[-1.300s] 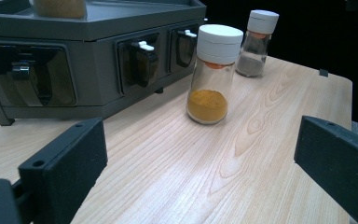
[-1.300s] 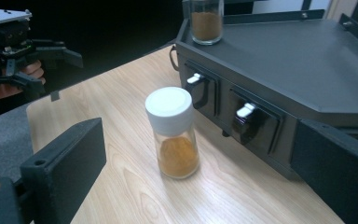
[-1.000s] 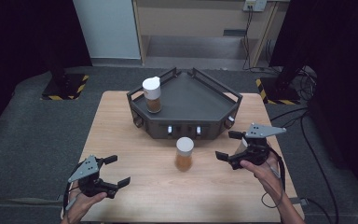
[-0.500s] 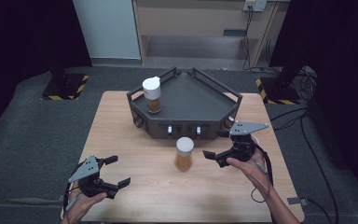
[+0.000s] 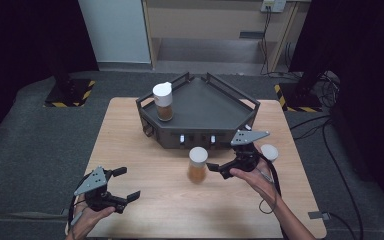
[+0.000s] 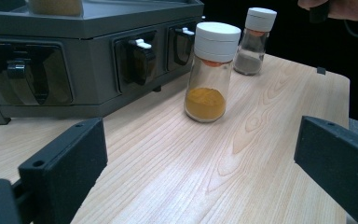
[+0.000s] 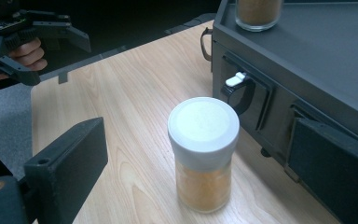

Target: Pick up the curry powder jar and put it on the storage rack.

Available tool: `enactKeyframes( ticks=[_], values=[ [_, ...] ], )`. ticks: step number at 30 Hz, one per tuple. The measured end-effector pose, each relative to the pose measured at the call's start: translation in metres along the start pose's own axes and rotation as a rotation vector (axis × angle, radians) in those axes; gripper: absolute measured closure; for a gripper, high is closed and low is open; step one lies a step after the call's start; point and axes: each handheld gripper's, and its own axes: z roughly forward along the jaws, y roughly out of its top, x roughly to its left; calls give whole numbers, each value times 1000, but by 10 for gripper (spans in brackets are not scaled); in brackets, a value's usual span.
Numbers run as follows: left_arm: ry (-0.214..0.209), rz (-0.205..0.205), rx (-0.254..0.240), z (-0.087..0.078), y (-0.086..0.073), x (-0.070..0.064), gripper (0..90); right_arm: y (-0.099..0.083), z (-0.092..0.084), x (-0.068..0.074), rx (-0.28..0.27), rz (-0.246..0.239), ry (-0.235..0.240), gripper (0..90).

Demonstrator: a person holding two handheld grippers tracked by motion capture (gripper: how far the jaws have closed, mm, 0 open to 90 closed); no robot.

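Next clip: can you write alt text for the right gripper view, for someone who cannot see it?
A white-capped spice jar of orange powder stands on the wooden table, between the open black jaws of the right gripper, not yet touched. A dark grey rack beside it carries another jar, and the left gripper is farther off.

Pale wooden table (image 5: 145, 200) here, smooth with a clear grain and a soft satin sheen. On it a clear glass spice jar with orange powder (image 7: 203, 179), glossy walls, capped by a matt white plastic lid (image 7: 203, 122). Behind it the dark grey tray-topped rack (image 5: 200, 107) looks like matt metal, its front panels shinier. The grey-powder glass jar (image 6: 253, 50) has the same white plastic cap. Matt black plastic jaws on the right gripper (image 7: 205, 163), faintly grainy. Around the table, rough grey carpet (image 5: 25, 150).
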Motion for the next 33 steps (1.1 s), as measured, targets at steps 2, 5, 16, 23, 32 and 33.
enactKeyframes(
  ticks=[2,5,16,23,32,33],
  values=[
    [-1,0,0,0,0,0,10,1,5,-1,7,-5,4,59],
    [-1,-2,-1,0,0,0,11,3,13,0,22,-11,8,61],
    [-5,-1,1,0,0,1,10,7,37,2,61,-30,5,69],
    [-7,-1,3,0,0,1,10,8,50,2,89,-38,-3,76],
    [-6,2,9,1,1,0,11,8,61,1,108,-37,-4,83],
    [-6,2,8,1,1,0,11,8,63,2,112,-40,-7,86]
  ],
)
